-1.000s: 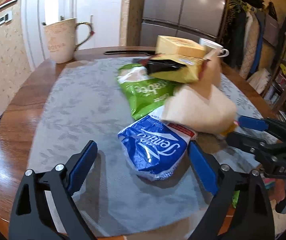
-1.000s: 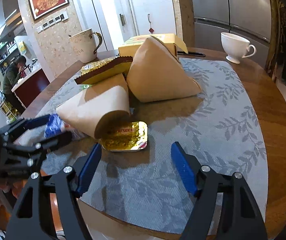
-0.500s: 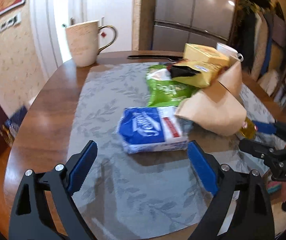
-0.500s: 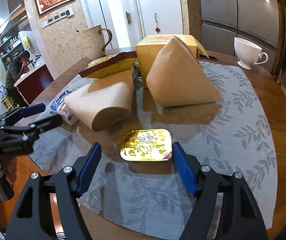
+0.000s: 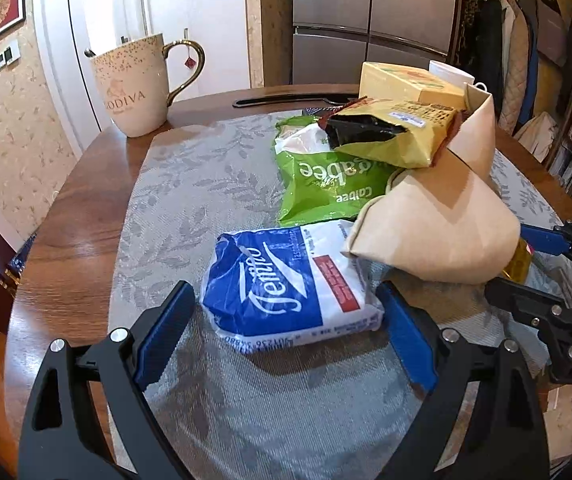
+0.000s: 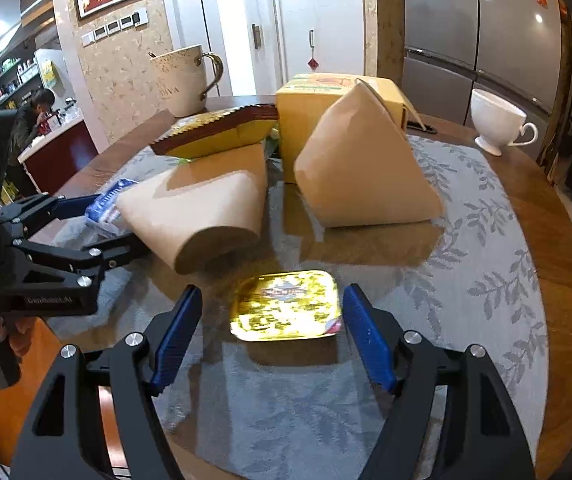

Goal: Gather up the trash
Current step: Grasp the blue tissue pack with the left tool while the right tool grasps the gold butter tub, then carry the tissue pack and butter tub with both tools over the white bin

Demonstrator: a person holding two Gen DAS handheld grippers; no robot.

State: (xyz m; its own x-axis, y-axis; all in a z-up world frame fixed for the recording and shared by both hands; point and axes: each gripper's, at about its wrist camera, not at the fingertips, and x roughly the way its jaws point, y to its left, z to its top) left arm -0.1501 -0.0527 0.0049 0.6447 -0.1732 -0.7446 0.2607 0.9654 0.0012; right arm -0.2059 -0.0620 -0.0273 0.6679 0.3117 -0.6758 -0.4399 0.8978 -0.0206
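A blue and white tissue pack lies on the grey placemat. My left gripper is open and straddles the pack, with its pads close to both ends and not pressing. A gold foil tub lies flat on the mat between the fingers of my open right gripper; there is a gap on its left side. A green snack bag, a torn yellow snack bag and two brown paper bags lie behind them. The left gripper also shows in the right wrist view.
A large Godiva mug stands at the table's far left and a white teacup at the far right. A yellow box and a black utensil lie at the back. The round wooden table drops off close to both grippers.
The left gripper swung around and moved in, so the tissue pack now sits between its fingers. The right gripper moved forward and the gold tub came between its fingers.
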